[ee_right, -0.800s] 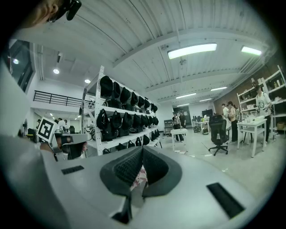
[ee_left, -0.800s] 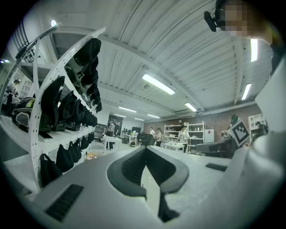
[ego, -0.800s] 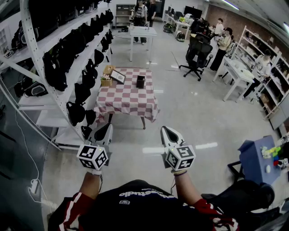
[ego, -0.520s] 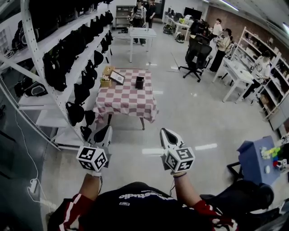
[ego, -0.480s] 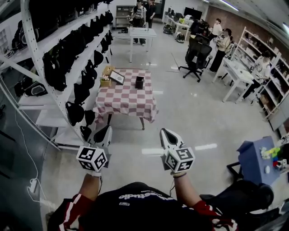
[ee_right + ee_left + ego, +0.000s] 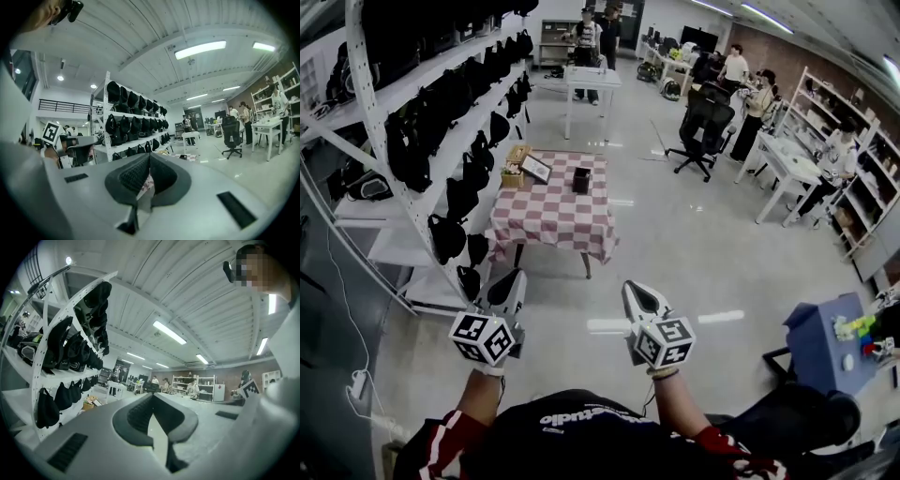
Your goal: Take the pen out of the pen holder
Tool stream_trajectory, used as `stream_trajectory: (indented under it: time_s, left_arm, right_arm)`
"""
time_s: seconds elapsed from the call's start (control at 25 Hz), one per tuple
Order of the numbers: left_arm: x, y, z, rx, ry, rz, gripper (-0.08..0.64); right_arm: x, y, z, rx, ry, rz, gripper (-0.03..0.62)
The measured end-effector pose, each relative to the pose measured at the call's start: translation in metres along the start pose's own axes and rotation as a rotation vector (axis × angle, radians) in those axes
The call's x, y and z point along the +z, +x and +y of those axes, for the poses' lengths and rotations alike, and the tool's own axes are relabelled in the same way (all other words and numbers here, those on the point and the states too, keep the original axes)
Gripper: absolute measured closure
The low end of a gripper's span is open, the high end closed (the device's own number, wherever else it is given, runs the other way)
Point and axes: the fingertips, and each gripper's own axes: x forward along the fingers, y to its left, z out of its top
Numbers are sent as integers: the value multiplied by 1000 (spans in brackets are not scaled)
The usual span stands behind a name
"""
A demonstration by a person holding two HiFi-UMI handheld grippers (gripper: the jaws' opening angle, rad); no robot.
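Observation:
The black pen holder (image 6: 580,180) stands on a table with a pink checked cloth (image 6: 548,220), far ahead of me across the floor. At this distance I cannot make out a pen in it. My left gripper (image 6: 508,281) and right gripper (image 6: 639,292) are held side by side at waist height, well short of the table. In the left gripper view the left gripper (image 6: 152,394) has its jaw tips touching with nothing between them. The right gripper (image 6: 149,155) shows the same in the right gripper view.
A tall white rack of black bags (image 6: 441,112) runs along the left, close to the table. A cardboard box (image 6: 517,155) and a picture frame (image 6: 535,169) share the table. Behind are a white table (image 6: 581,80), an office chair (image 6: 708,117) and several people. A blue stand (image 6: 825,342) is at right.
The head view has shifted slightly, so the table and holder now sit a little further left. Both grippers have drifted slightly left and down in the view, still shut.

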Motion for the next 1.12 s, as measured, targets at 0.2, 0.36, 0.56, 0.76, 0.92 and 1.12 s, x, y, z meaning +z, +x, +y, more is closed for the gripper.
stream_trajectory:
  time_s: [0.2,0.36,0.56,0.76,0.92,1.12]
  left_arm:
    - [-7,-3,-20,9,34,10,555]
    - [-18,-8,-34,13,73,36,555]
    - [-25,-5,-39,14,88,49,555]
    - [-32,6,-40,-2,97,54,555]
    - [-33,22,-39,-19,95,49,555]
    - [-29,49,-30,-38,118,38,555]
  right_arm:
    - [-9,-13,-2,48,13,9,591]
    - [-19,-20,-4,74,36,14,591]
    - [-30,-23,-8,82,48,29,591]
    - [-42,-21,-13,80,54,53,591]
    - [-41,-12,-20,84,40,64,591]
    - [-33,6,-34,73,27,54,591]
